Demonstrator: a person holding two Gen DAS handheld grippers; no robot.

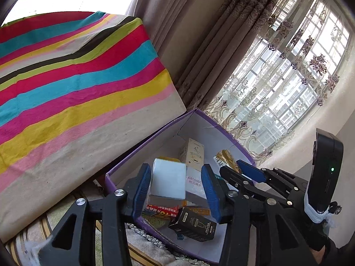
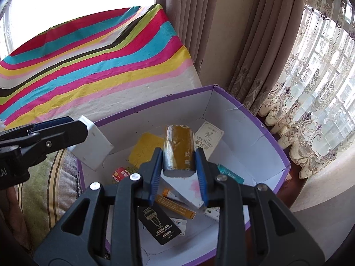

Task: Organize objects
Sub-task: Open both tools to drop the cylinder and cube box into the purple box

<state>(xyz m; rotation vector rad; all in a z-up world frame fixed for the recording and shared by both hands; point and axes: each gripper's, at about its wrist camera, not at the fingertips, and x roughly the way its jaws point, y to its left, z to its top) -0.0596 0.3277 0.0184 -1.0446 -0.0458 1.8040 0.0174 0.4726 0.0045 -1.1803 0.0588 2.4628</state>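
- The left gripper (image 1: 176, 190) is hovering over the near-left corner of the purple-rimmed cardboard box (image 2: 264, 126), its blue pads spread fairly wide; a white box (image 1: 168, 180) is sitting between them, touching the left pad, apart from the right.
- The right gripper (image 2: 179, 168) is clamping a gold-wrapped block (image 2: 178, 149) over the middle of the cardboard box.
- Lying inside are a black trimmer carton (image 2: 158, 226), a yellow packet (image 2: 145, 149), an orange tube box (image 2: 175, 206) and a cream carton (image 2: 208, 138).
- A striped cloth (image 1: 73, 88) is lying just beside the cardboard box.
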